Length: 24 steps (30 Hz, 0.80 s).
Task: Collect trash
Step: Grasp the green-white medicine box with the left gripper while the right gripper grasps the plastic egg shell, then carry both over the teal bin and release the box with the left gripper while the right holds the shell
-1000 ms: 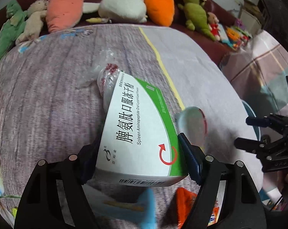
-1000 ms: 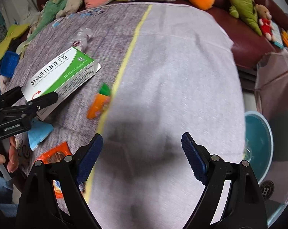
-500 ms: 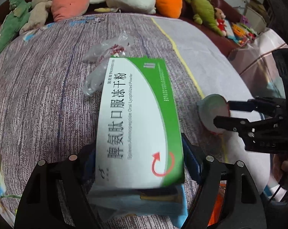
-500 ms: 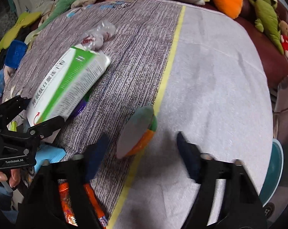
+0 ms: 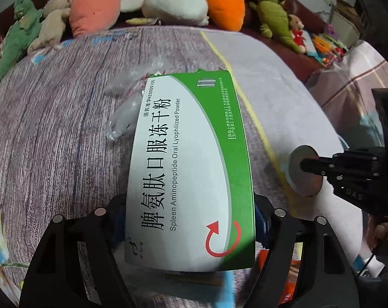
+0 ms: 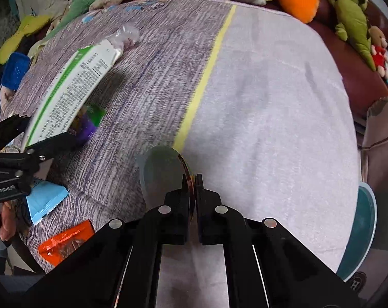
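My left gripper point(image 5: 186, 220) holds a white-and-green medicine box point(image 5: 188, 169) by its near end, above the purple cloth; its jaws are closing a touch tighter, pads pressed on the box's two long sides. The box point(image 6: 73, 87) and left gripper point(image 6: 27, 138) show at the left of the right wrist view. My right gripper point(image 6: 192, 179) is shut on the edge of a thin round foil lid point(image 6: 160, 177), silvery on one face and coloured on the other. The lid stands on edge by the yellow stripe. The left wrist view shows the lid point(image 5: 296, 177) with the right gripper point(image 5: 304, 165) on it.
A crumpled clear plastic wrapper point(image 5: 127, 113) lies beyond the box. A purple-green wrapper point(image 6: 88, 123), a blue packet point(image 6: 45, 201) and an orange packet point(image 6: 65, 241) lie near the left edge. A teal bin point(image 6: 361, 231) sits below the right edge. Plush toys point(image 5: 224, 2) line the back.
The right gripper came down over the round lid and its jaws went from wide open to shut on the lid's edge. The left gripper kept its hold on the box.
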Available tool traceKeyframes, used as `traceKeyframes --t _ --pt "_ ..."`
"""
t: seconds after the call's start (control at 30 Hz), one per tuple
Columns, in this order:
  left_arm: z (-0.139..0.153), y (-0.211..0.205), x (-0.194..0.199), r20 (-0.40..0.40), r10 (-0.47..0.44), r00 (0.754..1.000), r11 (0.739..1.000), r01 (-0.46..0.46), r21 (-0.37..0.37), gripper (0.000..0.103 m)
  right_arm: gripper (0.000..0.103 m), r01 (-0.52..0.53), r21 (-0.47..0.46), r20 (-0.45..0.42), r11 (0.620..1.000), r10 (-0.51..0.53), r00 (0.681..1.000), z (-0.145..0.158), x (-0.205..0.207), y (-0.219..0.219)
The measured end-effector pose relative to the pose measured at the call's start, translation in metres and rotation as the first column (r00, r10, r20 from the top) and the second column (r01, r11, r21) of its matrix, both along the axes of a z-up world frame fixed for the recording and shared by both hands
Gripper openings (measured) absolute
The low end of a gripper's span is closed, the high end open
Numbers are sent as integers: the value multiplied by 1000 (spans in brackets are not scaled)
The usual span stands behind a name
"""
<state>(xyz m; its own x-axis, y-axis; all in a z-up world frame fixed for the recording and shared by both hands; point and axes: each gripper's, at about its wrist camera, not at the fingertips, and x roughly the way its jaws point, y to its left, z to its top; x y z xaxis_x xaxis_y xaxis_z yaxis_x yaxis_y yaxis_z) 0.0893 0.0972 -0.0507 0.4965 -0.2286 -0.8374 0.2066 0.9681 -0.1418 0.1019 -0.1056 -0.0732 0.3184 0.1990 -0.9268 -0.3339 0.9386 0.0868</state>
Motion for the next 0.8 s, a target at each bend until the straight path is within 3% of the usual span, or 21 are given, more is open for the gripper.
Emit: traceKeyframes --t 0.23,0.43,0.63,0.8 --pt "21 -38 -8 34 -63 997 998 63 6 75 5 46 29 35 999 -47 998 13 -11 -32" --pt "32 -87 -11 48 -157 986 988 158 -1 75 5 127 65 73 990 -132 989 29 -29 -86" --pt "30 -147 -9 14 -242 970 970 243 -30 75 5 228 84 99 970 -236 967 39 -50 -151" --pt "26 -203 -11 -3 -321 947 947 321 -7 75 5 321 114 116 940 -334 935 43 -72 -206"
